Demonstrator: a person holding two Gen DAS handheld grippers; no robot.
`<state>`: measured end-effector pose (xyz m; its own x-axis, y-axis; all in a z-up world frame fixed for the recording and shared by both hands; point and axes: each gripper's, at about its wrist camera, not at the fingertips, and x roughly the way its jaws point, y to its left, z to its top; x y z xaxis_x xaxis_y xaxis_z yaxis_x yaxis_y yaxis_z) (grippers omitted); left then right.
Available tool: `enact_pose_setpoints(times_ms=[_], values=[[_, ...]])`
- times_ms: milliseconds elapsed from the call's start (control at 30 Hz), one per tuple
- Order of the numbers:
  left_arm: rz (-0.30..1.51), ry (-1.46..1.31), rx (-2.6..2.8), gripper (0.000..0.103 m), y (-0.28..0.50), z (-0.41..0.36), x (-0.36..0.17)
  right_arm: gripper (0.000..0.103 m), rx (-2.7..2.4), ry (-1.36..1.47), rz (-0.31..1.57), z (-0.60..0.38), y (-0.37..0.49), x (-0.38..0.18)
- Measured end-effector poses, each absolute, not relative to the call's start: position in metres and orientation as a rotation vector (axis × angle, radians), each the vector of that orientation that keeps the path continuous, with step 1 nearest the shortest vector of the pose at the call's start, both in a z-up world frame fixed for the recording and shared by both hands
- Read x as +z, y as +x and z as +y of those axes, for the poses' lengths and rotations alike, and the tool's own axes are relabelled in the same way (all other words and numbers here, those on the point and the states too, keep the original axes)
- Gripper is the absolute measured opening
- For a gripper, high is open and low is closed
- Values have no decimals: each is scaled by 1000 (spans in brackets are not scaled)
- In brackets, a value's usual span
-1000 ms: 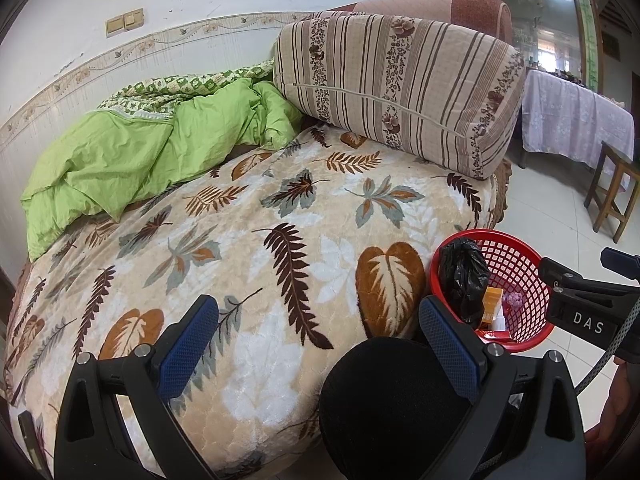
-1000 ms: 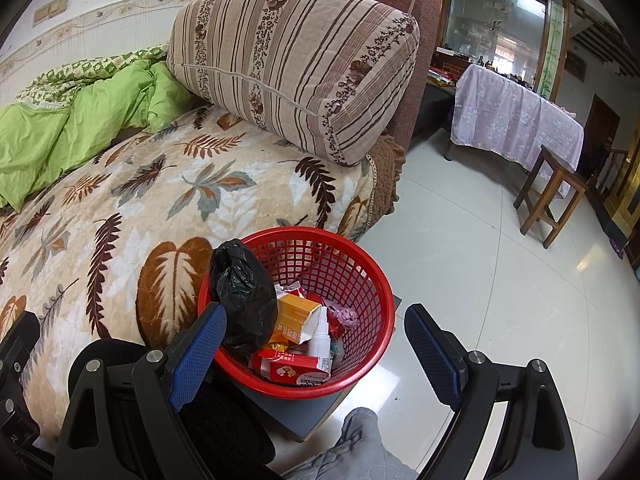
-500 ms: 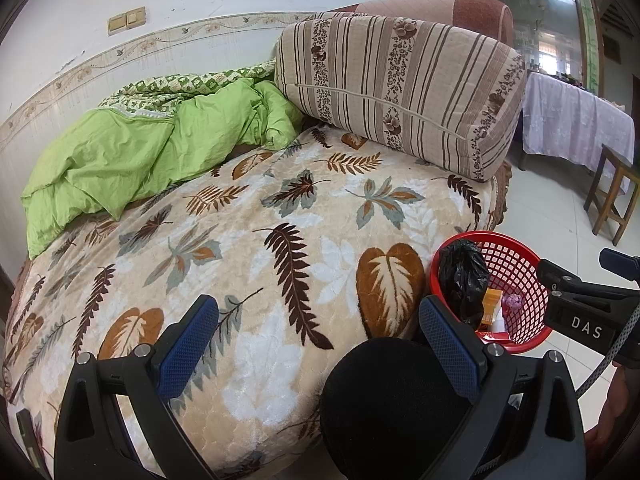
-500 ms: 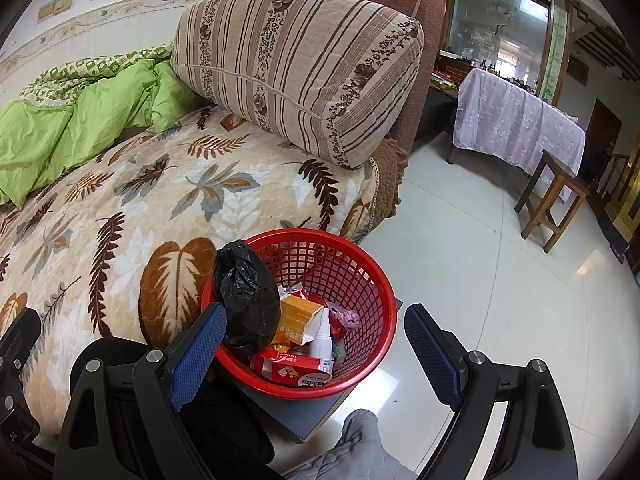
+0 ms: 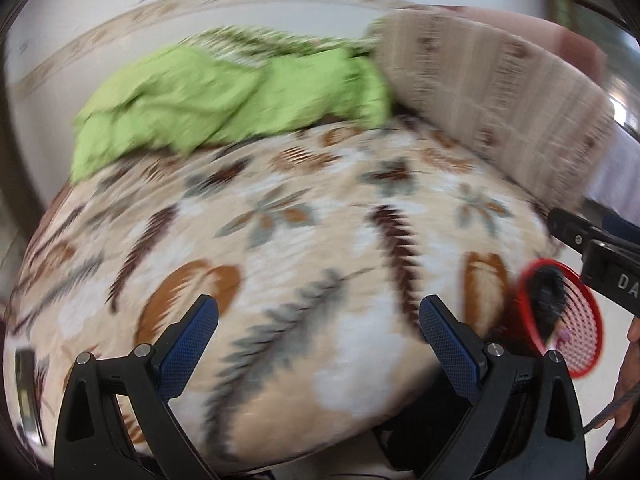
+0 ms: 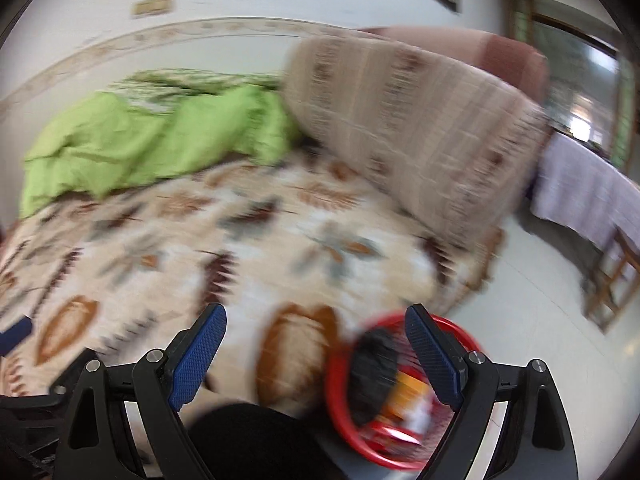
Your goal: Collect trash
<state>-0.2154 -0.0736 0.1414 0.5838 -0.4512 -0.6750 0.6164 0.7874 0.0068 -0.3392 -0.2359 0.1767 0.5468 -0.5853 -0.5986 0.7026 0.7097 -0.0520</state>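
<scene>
Both views are heavily smeared by motion blur, so fine detail cannot be made out. Nearest the left wrist camera, the left gripper (image 5: 318, 334) is seen with its blue-padded fingers (image 5: 188, 346) spread wide apart and nothing held between them. In the right wrist view, the right gripper (image 6: 314, 350) is likewise shown with its fingers (image 6: 198, 354) wide apart and empty.

Just beyond the right gripper, the red basket (image 6: 472, 340) is seen low in the frame, partly hidden behind the right-hand finger. Trash is held inside it: a black bag (image 6: 374, 364) lies against its left side, with an orange item (image 6: 410, 394) just beside the bag; the remaining contents are too blurred to identify. In the left wrist view the same basket (image 5: 588, 316) appears at the far right edge, beside the bed, below the dark body of the other gripper.

A dark rounded shape (image 6: 256, 440) is seen at the bottom of the right view, between the fingers.

Further out, the bed is covered by a leaf-patterned blanket (image 5: 304, 216), on which no loose item can be distinguished. Beyond it, a crumpled green quilt (image 5: 224, 100) lies toward the wall, touching a large striped cushion (image 5: 492, 96) on the right. Farthest off, a cloth-covered tabletop (image 6: 588, 196) and a wooden stool (image 6: 616, 276) stand on the pale floor (image 6: 532, 312).
</scene>
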Motion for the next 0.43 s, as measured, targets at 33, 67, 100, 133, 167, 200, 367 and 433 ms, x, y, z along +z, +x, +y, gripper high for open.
enact_pose_setpoints(times_ms=[33,67,100,133,167,200,367,433], values=[[732,235,-593,100,-203,-65,137,94,-744,199,635,-232,-327,175],[755,217,-553,100,-190,-55,132,94,-704,191,661,-228,-305,170],[779,193,-503,100,-174,-44,127,94,-671,192,688,-225,-287,165],[795,173,-464,100,-163,-34,123,94,-644,196,704,-223,-274,161],[821,147,-409,100,-147,-23,117,94,-600,192,731,-219,-251,152],[836,132,-380,100,-138,-16,113,94,-579,186,755,-217,-233,144],[940,52,-274,100,-83,7,83,94,-515,172,874,-213,-148,92],[948,69,-232,100,-66,5,73,94,-512,171,930,-218,-121,71]])
